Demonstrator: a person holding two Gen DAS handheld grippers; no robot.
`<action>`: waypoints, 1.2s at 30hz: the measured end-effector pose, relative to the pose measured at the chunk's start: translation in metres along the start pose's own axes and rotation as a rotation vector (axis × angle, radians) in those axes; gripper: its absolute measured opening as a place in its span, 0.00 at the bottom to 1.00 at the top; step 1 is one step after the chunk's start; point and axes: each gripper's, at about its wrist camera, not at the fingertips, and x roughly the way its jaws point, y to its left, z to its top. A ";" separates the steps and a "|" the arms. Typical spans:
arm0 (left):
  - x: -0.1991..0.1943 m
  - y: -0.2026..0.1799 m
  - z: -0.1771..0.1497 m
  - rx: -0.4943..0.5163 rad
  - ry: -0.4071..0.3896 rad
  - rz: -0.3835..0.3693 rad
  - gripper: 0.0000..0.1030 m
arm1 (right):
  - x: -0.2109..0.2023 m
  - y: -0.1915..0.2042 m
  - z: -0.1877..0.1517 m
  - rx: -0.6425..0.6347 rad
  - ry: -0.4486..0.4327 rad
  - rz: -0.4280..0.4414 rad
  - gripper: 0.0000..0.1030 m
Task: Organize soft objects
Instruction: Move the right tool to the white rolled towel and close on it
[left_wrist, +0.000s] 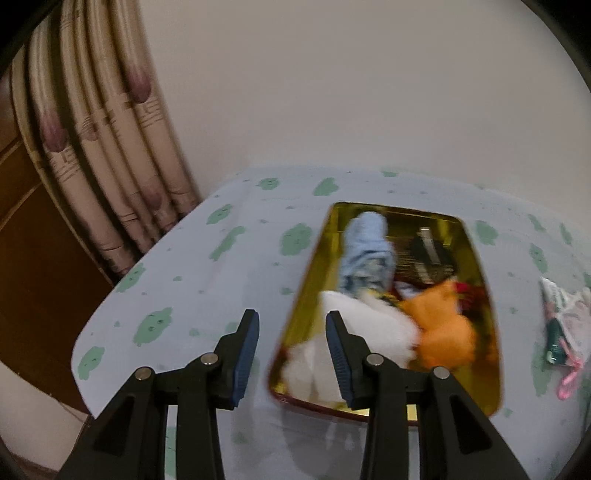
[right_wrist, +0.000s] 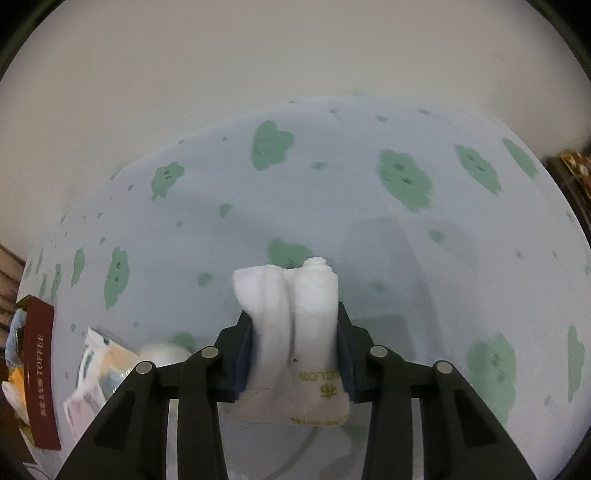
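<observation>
Right gripper jaws clamp 1 white cloth lengthwise; tin lies leftward, beneath the gaping, empty left gripper.

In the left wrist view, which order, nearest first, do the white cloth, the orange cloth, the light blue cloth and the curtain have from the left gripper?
From the left gripper:
1. White cloth, in the tin's near end, beside the right fingertip.
2. Orange cloth, further right in the tin.
3. Light blue cloth, toward the tin's far end.
4. Curtain, beyond the table, far left.
</observation>
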 end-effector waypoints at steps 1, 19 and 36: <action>-0.002 -0.006 -0.001 0.008 -0.001 -0.017 0.37 | 0.001 -0.002 0.002 0.007 0.000 0.009 0.36; -0.042 -0.164 0.007 0.295 0.083 -0.448 0.40 | -0.026 -0.008 -0.060 -0.153 -0.089 -0.089 0.48; -0.022 -0.299 0.023 0.530 0.228 -0.637 0.58 | -0.024 -0.003 -0.071 -0.211 -0.156 -0.096 0.61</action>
